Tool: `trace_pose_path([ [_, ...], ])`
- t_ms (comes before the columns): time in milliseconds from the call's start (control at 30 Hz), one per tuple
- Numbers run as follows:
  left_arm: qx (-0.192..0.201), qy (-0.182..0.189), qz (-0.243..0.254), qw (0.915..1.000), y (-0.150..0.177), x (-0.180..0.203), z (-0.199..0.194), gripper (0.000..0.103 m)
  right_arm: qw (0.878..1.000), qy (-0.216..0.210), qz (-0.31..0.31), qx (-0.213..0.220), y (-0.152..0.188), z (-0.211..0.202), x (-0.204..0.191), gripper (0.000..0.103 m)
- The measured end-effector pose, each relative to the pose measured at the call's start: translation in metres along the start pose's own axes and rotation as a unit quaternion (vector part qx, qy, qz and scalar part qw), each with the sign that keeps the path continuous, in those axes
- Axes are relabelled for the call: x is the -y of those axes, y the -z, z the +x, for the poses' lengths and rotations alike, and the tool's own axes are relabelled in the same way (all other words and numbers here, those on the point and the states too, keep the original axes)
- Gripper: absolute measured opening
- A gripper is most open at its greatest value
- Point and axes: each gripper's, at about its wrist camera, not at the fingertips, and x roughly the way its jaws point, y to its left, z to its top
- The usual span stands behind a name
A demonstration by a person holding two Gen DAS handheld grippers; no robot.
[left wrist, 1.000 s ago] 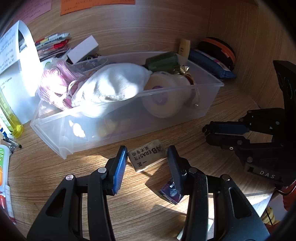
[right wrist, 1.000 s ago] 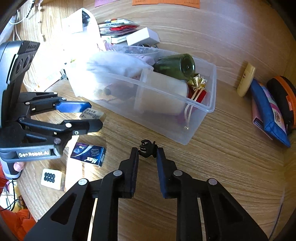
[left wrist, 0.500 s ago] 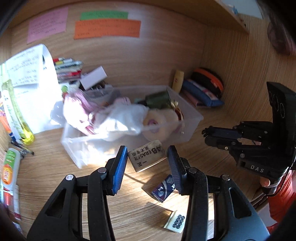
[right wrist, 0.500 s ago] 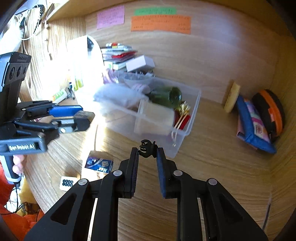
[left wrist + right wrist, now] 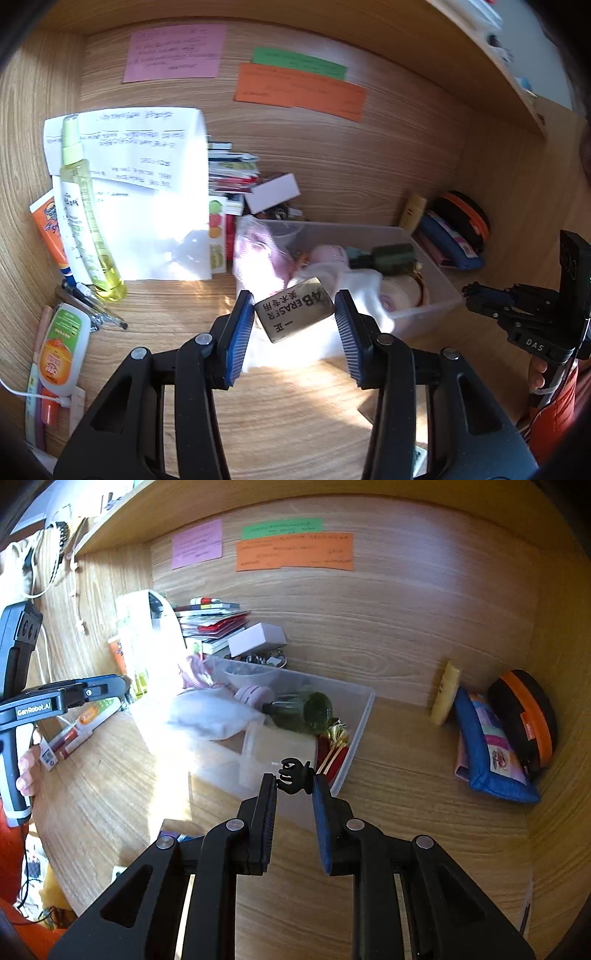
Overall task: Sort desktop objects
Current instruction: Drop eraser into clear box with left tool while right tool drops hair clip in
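The left claw (image 5: 294, 319) is clamped on a tan eraser (image 5: 294, 313) printed "4B ERASER", pinched by its ends between the two blue pads and tilted, held in the air above the near wall of a clear plastic bin (image 5: 439, 308). The right claw (image 5: 294, 784) is clamped on a small black hair clip (image 5: 293, 775), its fingers drawn close together, and it too hangs above the worktop (image 5: 406, 775) just in front of the bin's near corner. The bin holds a white cloth (image 5: 210, 716), a dark green bottle (image 5: 303, 710), pink things and a roll of tape (image 5: 399, 291). Left of the bin stand a yellow spray bottle (image 5: 88, 221) and a white paper sheet (image 5: 147, 192), with tubes and pens lying on the worktop below them. To the right, against the back wall, lie a blue pouch (image 5: 487, 742) and a black case with an orange band (image 5: 524, 716). Coloured notes (image 5: 299, 90) are stuck on the back wall.
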Motion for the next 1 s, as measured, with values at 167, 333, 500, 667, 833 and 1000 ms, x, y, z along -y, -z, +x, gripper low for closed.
trace_pose_path([
  [167, -0.002, -0.03, -0.01, 0.9995, 0.0, -0.003, 0.022, 0.044, 1.0, 0.001, 0.013, 0.003, -0.011, 0.012, 0.009, 0.018],
  [333, -0.007, -0.039, -0.015, 0.9991, 0.005, -0.002, 0.047, 0.044, 0.998, -0.001, 0.057, -0.006, -0.016, 0.032, 0.022, 0.018],
  [500, -0.002, -0.023, -0.005, 0.9997, 0.006, 0.003, 0.049, 0.044, 0.998, -0.002, 0.054, -0.01, -0.014, 0.04, 0.022, 0.018],
  [667, -0.014, -0.013, -0.01, 0.9998, 0.006, -0.001, 0.052, 0.044, 0.999, -0.004, 0.041, -0.012, -0.012, 0.044, 0.016, 0.018],
  [833, -0.02, -0.016, -0.01, 0.9996, 0.009, 0.002, 0.052, 0.045, 0.999, 0.005, 0.033, -0.008, -0.012, 0.043, 0.015, 0.018],
  [1000, -0.017, -0.02, -0.008, 0.9996, 0.011, 0.005, 0.048, 0.046, 0.999, -0.006, 0.046, -0.009, -0.013, 0.042, 0.018, 0.022],
])
